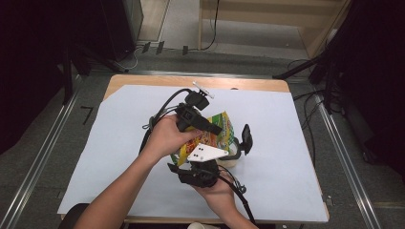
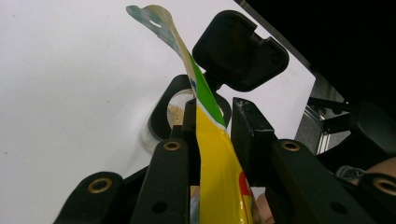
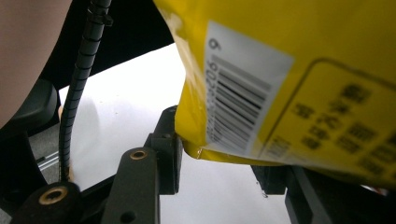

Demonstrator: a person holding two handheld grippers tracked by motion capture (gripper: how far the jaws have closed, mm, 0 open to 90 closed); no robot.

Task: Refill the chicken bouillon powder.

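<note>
The person is holding a yellow snack pouch [image 1: 217, 131] up over the middle of the table [image 1: 286, 143], which is covered in pale sheeting. The left tongs [image 2: 212, 135] are gripping the pouch along its side, jaws pressed against the yellow film, with the torn top edge standing up above them. The right tongs [image 3: 224, 161] are meeting the pouch's bottom corner near the barcode; one jaw is touching it, but I cannot tell whether they are clamped. Just below the pouch a clear container [image 2: 173, 114] holding pale crumbs is standing on the table, its black flip lid [image 2: 240, 49] hanging open.
</note>
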